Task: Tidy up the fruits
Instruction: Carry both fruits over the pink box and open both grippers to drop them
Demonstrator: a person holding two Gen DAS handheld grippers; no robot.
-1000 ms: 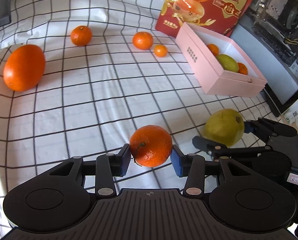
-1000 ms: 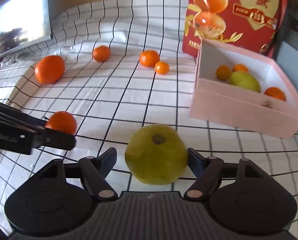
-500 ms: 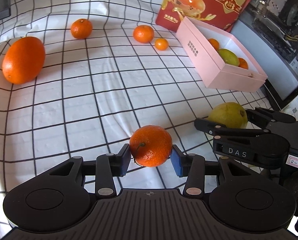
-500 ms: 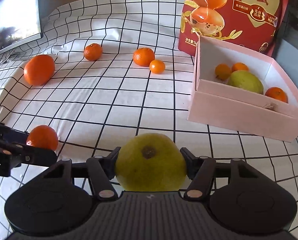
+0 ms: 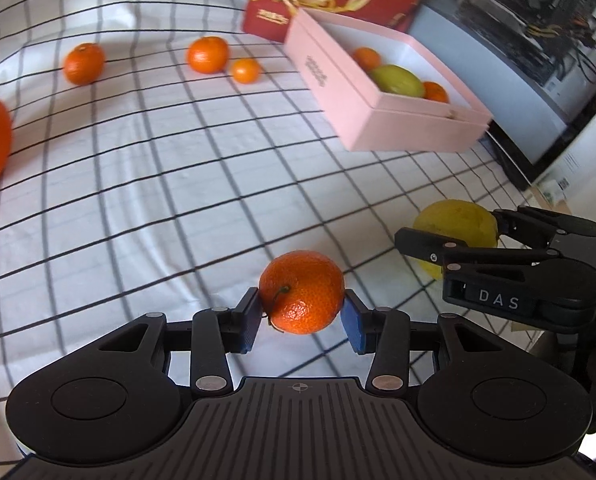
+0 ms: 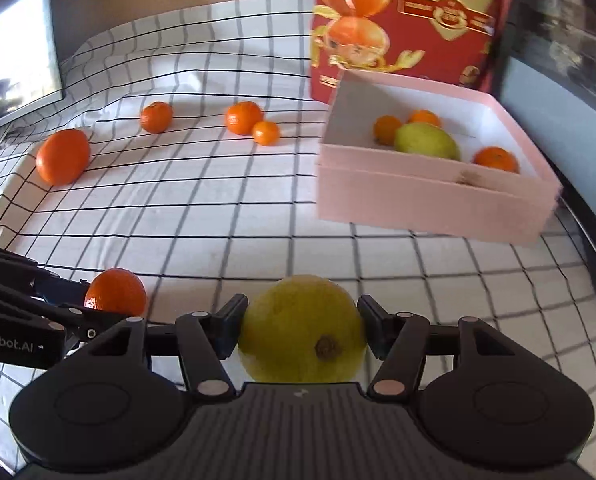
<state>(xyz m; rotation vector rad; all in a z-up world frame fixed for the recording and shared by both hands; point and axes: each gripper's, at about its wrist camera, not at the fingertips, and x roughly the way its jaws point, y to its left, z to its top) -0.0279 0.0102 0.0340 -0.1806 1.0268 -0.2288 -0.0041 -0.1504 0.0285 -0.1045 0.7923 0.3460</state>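
My left gripper (image 5: 302, 314) is shut on a mandarin (image 5: 301, 292) and holds it above the checked cloth. My right gripper (image 6: 301, 330) is shut on a yellow-green pear (image 6: 302, 330), also held above the cloth. Each gripper shows in the other's view: the pear (image 5: 454, 232) at right, the mandarin (image 6: 116, 292) at left. The open pink box (image 5: 362, 120) stands ahead to the right and holds a green pear (image 5: 396, 80) and some small oranges; it also shows in the right wrist view (image 6: 430, 200).
Loose on the cloth at the back are a large orange (image 6: 63, 156), two mandarins (image 6: 157, 117) (image 6: 243, 117) and a tiny orange (image 6: 266, 133). A red printed bag (image 6: 402, 20) stands behind the box. A monitor (image 5: 538, 60) is at the right edge.
Both grippers have lifted with their fruit and moved forward toward the pink box, which now looks nearer. The grips have not changed.
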